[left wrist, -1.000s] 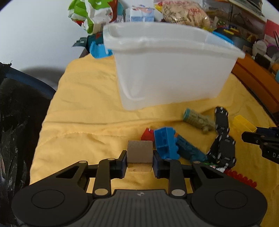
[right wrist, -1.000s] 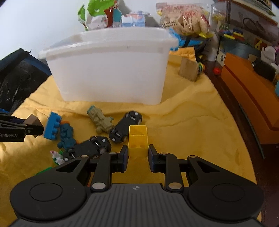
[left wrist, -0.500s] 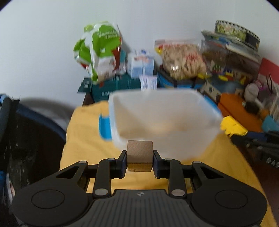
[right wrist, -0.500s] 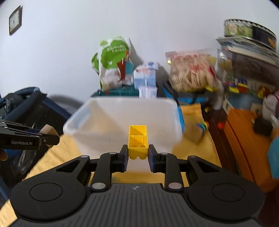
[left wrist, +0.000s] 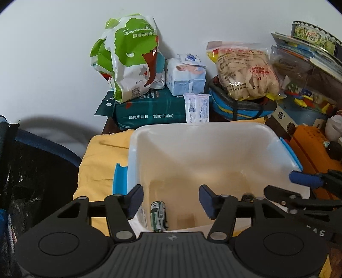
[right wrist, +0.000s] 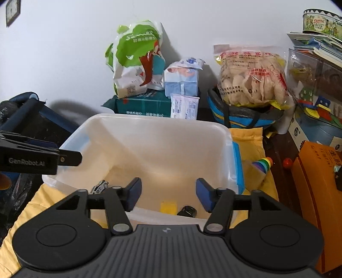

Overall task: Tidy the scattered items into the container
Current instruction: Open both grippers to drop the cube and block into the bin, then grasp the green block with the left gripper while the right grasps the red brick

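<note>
Left wrist view looks down into a translucent white container [left wrist: 213,154] on a yellow cloth [left wrist: 100,158]; a white-and-green toy car [left wrist: 158,216] lies on its floor. From the right wrist, a yellow brick [right wrist: 168,207] and a black toy car [right wrist: 188,210] lie inside too. Half a second ago the left gripper [left wrist: 171,201] clamped a wooden block and the right gripper [right wrist: 168,193] the yellow brick; now both hold nothing, jaws spread wide above the container.

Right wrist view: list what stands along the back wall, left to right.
Green-and-white bag → pale blue tissue pack → clear bag of pale crackers → cookie tin on top of the stack at far right.
</note>
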Demonstrator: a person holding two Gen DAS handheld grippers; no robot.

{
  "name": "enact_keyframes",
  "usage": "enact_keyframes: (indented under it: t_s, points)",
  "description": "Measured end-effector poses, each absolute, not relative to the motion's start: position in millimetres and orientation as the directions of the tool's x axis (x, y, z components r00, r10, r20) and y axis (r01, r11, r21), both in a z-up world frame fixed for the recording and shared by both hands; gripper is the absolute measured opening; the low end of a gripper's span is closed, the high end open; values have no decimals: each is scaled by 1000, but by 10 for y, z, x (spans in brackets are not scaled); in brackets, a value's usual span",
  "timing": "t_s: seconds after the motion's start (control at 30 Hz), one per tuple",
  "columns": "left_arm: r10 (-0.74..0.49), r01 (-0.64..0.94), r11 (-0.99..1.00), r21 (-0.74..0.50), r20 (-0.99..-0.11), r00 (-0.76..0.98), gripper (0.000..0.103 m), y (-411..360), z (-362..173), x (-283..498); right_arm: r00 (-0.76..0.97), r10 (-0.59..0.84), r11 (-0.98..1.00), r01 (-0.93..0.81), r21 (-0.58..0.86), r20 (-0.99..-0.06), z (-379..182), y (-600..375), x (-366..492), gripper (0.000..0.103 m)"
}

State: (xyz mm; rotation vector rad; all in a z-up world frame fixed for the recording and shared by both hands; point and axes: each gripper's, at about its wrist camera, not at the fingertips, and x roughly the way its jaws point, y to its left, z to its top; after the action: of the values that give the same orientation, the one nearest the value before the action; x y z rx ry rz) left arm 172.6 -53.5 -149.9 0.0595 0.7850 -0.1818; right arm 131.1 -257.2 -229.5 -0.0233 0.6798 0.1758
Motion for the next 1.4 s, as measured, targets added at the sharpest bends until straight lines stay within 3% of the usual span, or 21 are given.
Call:
enact_keyframes:
  t_s: [0.17,0.3,0.4,0.73,1.1,1.27,1.4]
  points:
    - [-142,191,982,-9,-703,697,62,-506,-1498,1619,785,168,984,-173,50,-596,-2185,-2635,1197,62]
    - [-170,219,976,-17,-690,704,62,-453,-1473,1296,816,208,976,-210,59,-539,-2037,-2686,851,80]
    - [-178,256,967,12,-688,704,62,-444,-1533,928,812,248,964,-263,48,-528,-2065,-2706,424,82]
    - [-240,400,916,16,-777,581,62,-620,-2264,-70,673,248,949,-314,34,-697,-2746,-2742,-470,82]
    - [-269,424,906,-15,-793,547,61,-867,-2660,-110,652,256,951,-301,66,-714,-2912,-2721,-619,82]
    - [-243,410,912,-7,-816,524,47,-885,-2830,-78,649,268,947,-315,69,-712,-3062,-2642,-637,78]
    - [-230,393,919,0,-811,538,41,-869,-2861,-78,633,285,938,-337,75,-720,-3215,-2566,-605,65]
